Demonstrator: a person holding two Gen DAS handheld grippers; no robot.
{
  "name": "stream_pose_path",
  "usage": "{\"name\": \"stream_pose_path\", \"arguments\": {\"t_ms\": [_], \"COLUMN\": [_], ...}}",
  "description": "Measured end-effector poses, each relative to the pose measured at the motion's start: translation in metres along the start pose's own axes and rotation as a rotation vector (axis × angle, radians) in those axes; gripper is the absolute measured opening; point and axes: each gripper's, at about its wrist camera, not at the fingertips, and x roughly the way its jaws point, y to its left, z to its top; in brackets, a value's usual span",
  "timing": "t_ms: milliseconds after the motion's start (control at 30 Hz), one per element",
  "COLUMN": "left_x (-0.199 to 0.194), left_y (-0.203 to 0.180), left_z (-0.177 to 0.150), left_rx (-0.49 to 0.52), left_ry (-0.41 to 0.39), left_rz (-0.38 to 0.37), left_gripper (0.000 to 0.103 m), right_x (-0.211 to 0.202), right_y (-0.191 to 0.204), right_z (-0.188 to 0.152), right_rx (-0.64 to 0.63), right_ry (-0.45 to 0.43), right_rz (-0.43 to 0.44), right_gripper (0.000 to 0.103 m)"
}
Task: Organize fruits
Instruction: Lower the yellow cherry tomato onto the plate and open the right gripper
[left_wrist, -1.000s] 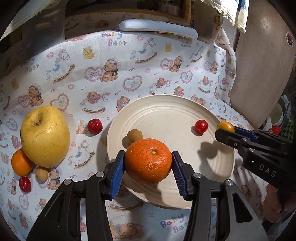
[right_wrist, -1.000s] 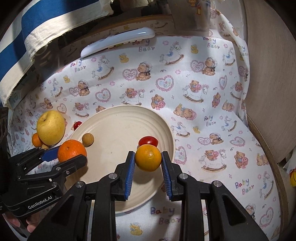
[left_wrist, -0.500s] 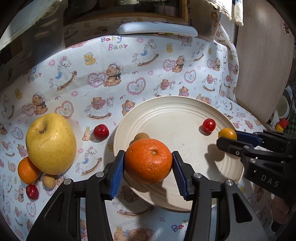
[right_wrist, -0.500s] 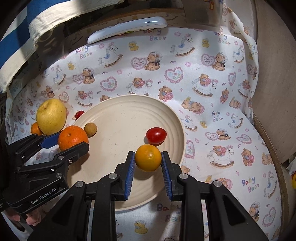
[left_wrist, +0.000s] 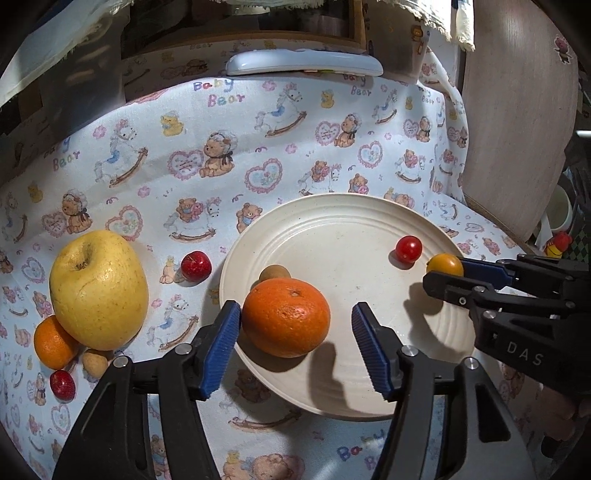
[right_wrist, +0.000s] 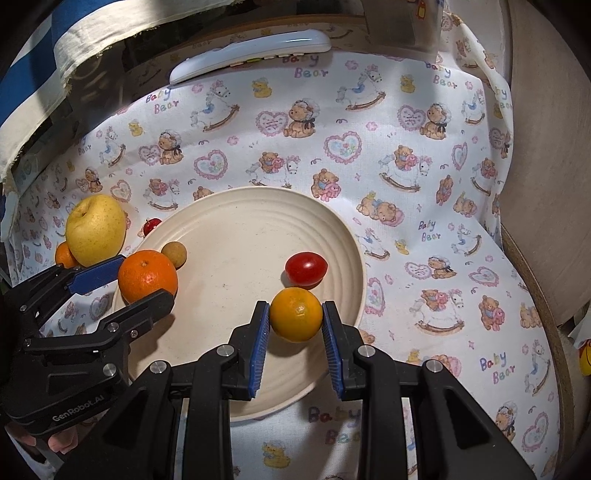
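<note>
Opening its jaws, the left gripper (left_wrist: 295, 341) stands low in the middle of the left wrist view, with the large orange (left_wrist: 286, 317) between the blue pads; the left pad is at the fruit's side, the right pad is clear of it. The orange rests on the near left rim of the cream plate (left_wrist: 343, 229), just in front of a small brown fruit (left_wrist: 274, 274). A red cherry tomato (left_wrist: 408, 249) lies on the right part of the plate.

In the right wrist view, the right gripper (right_wrist: 295, 343) sits bottom centre, its jaws narrow and pressed on both sides of a small yellow-orange fruit (right_wrist: 295, 314) above the near right edge of the plate (right_wrist: 240, 206). The cherry tomato (right_wrist: 306, 268) lies just beyond that fruit. The left gripper (right_wrist: 122, 284) reaches in from the left edge of this frame.

Left of the plate, on the bear-print cloth (left_wrist: 221, 155) that covers the surface, lie a big yellow apple (left_wrist: 98, 290), a small red fruit (left_wrist: 196, 266) between apple and plate, a small orange (left_wrist: 53, 341) touching the apple's lower left, a tan fruit (left_wrist: 95, 363) and another red one (left_wrist: 62, 385) in the lower left of the frame. A white remote control (left_wrist: 303, 63) lies at the cloth's far edge, top centre.
</note>
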Motion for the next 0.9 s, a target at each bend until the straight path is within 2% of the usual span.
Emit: {"name": "stream_pose_path", "arguments": {"t_ms": [100,300,467,800,900], "left_x": [-0.005,-0.01,-0.005,-0.01,-0.01], "left_y": [0.0,0.003,0.01,0.009,0.009], "left_z": [0.0,0.003,0.002,0.003,0.003], "left_rx": [0.008,0.0,-0.031,-0.036,-0.038], "left_ry": [-0.023,-0.042,-0.013,-0.032,-0.015], "left_rz": [0.015,0.035,0.055,0.055,0.051], "left_gripper": [0.074,0.081,0.081,0.081,0.081], "right_x": [0.0,0.0,0.0,0.0,0.0], "right_y": [0.0,0.002,0.001,0.002,0.001], "right_z": [0.0,0.001,0.001,0.001,0.001], "right_rx": [-0.002,-0.016,-0.019,-0.023,-0.013], "right_ry": [0.0,0.004,0.003,0.005,0.009], "right_rz": [-0.001,-0.003,-0.005,-0.005,0.0], "right_gripper": [0.03,0.03,0.03,0.03,0.03]}}
